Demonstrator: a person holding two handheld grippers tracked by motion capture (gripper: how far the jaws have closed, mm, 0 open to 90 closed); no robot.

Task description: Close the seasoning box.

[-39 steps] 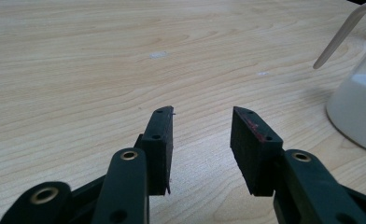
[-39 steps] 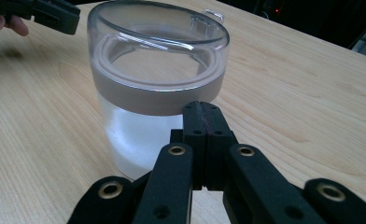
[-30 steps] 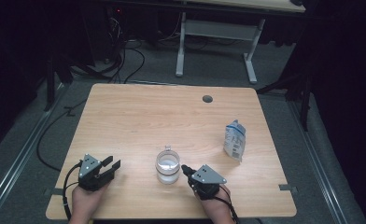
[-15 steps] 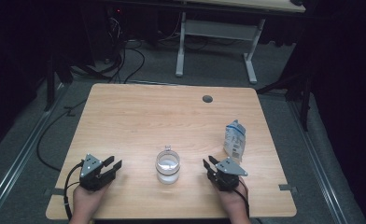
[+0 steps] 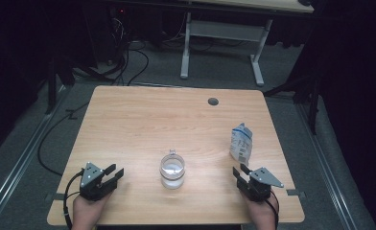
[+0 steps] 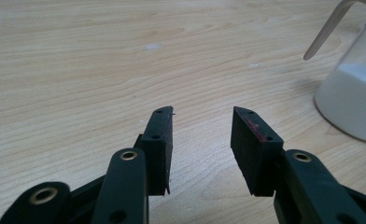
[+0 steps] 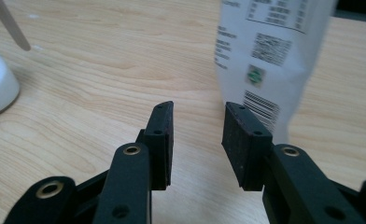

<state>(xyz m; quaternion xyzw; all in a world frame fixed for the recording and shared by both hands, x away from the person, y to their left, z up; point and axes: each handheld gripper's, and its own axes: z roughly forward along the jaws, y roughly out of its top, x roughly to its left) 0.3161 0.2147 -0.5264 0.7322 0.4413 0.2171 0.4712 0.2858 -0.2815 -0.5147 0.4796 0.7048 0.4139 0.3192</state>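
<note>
Right gripper (image 5: 242,173): jaws just opening, empty, near pouch (image 5: 241,143) | left gripper (image 5: 114,173): jaws apart, empty | jar (image 5: 172,170) between them on counter (image 5: 143,120)

Two hands in from the near table edge, a black two-jaw gripper in each. Left gripper (image 5: 113,172) low at the near left, jaws apart with bare wood between the pads, pointed toward the table's middle, cable looped beside the left hand (image 5: 86,212). Right gripper (image 5: 239,171) low at the near right, jaws just opened, nothing between them, grey three-cornered plate on top, right hand (image 5: 261,212) behind.
</note>
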